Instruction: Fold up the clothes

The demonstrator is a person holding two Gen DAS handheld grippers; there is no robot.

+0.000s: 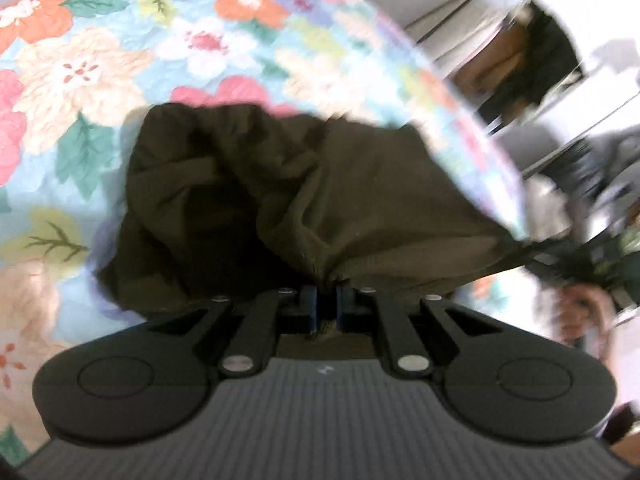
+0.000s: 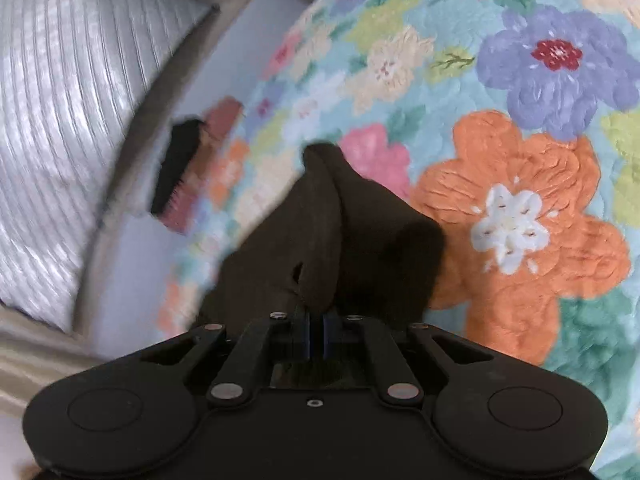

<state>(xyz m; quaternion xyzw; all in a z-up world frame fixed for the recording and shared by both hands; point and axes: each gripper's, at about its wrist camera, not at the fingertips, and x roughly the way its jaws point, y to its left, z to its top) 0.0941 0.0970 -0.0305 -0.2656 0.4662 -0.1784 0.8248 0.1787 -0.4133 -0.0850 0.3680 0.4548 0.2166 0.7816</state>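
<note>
The left gripper (image 1: pixel 328 300) has its blue-padded jaws pressed together on a bunched edge of a dark olive-brown garment (image 1: pixel 280 200); a tuft of the cloth shows pinched between the pads. From that pinch the garment spreads forward and to both sides in deep folds, its far part lying on a floral bedspread (image 1: pixel 100 80) printed with orange, pink, cream and purple flowers on light blue. One taut edge of the cloth runs off toward the right of the left wrist view, where the right gripper (image 1: pixel 580 256) shows as a blurred dark shape with a hand (image 1: pixel 584 312) below it.

In the right wrist view the right gripper (image 2: pixel 316 328) is likewise clamped on the garment (image 2: pixel 332 240), with a fold of the dark cloth rising straight up from between the closed pads into a peak and draping down on either side of the jaws.

No writing or label can be read on the cloth or the grippers.

Beyond the bed's edge in the right wrist view lie a ribbed pale surface (image 2: pixel 60 120) and a dark object with a pinkish side (image 2: pixel 188 172), too blurred to identify. Beyond the bed in the left wrist view stand blurred white furniture panels (image 1: pixel 460 8).
</note>
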